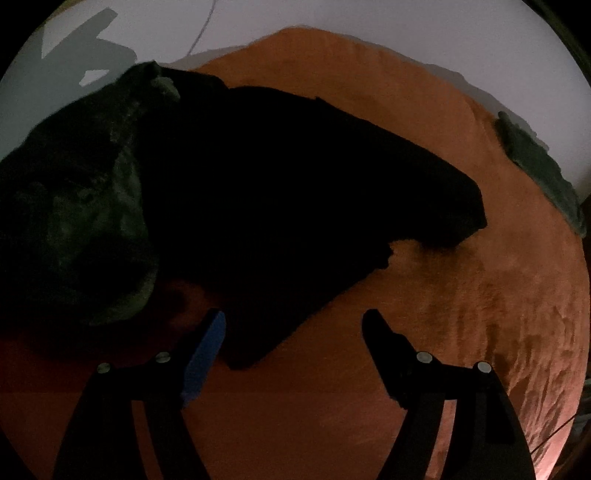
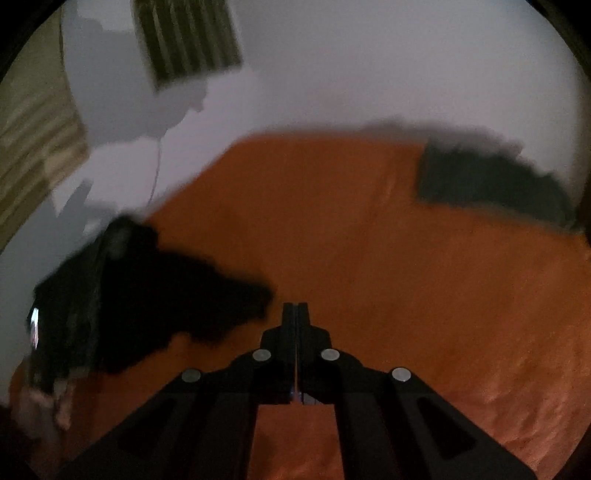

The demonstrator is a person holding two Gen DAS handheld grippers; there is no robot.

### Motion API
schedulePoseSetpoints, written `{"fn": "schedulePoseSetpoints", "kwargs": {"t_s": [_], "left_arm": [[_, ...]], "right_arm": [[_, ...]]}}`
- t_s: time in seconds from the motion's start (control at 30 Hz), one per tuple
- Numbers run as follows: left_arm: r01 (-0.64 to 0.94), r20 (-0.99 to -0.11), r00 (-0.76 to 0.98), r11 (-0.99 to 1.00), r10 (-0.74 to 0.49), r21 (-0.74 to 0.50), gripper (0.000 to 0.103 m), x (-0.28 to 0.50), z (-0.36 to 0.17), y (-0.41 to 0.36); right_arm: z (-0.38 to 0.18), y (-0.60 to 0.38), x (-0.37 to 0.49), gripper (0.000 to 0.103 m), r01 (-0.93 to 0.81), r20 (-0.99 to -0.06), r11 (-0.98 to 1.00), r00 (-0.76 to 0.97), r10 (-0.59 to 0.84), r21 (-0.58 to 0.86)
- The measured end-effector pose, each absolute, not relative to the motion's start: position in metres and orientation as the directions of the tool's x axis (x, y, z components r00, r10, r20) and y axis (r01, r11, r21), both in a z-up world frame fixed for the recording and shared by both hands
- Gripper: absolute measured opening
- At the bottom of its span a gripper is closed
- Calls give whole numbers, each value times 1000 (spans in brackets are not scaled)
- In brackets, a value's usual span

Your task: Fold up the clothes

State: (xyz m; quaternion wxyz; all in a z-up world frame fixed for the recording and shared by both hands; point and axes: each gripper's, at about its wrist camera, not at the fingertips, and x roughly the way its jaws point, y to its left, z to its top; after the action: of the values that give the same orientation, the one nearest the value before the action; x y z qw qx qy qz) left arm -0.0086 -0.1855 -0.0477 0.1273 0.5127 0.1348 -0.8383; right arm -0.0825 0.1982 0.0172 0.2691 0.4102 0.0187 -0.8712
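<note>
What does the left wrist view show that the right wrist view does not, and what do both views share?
Only the left wrist view shows the left gripper, jaws open, just short of the black garment's near corner. Only the right wrist view shows the right gripper, jaws shut on nothing, and a slatted window. Both show the black garment, the orange blanket, a dark green cloth at its far edge and the pale wall.
</note>
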Motion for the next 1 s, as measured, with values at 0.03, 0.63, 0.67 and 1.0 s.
{"fn": "schedulePoseSetpoints", "kwargs": {"t_s": [0.03,0.63,0.67,1.0], "left_arm": [[348,-896,-439,-933,-73,-95,77,-12,-50,-182],[461,-857,-477,-886,-194,-56,77,14,-56,-204],[461,-857,-474,-886,-200,-48,77,7,-58,-203],[411,-844,-450,-907,-290,93,8,-28,-80,-180]], "right_arm": [[4,193,-80,1,501,-747,-844,-483,-456,192],[-91,18,-130,92,652,-829,-758,-407,-383,30],[-95,7,-132,92,661,-832,-750,-412,-372,7],[-107,-49,-139,4,679,-815,-729,-468,-342,-85]]}}
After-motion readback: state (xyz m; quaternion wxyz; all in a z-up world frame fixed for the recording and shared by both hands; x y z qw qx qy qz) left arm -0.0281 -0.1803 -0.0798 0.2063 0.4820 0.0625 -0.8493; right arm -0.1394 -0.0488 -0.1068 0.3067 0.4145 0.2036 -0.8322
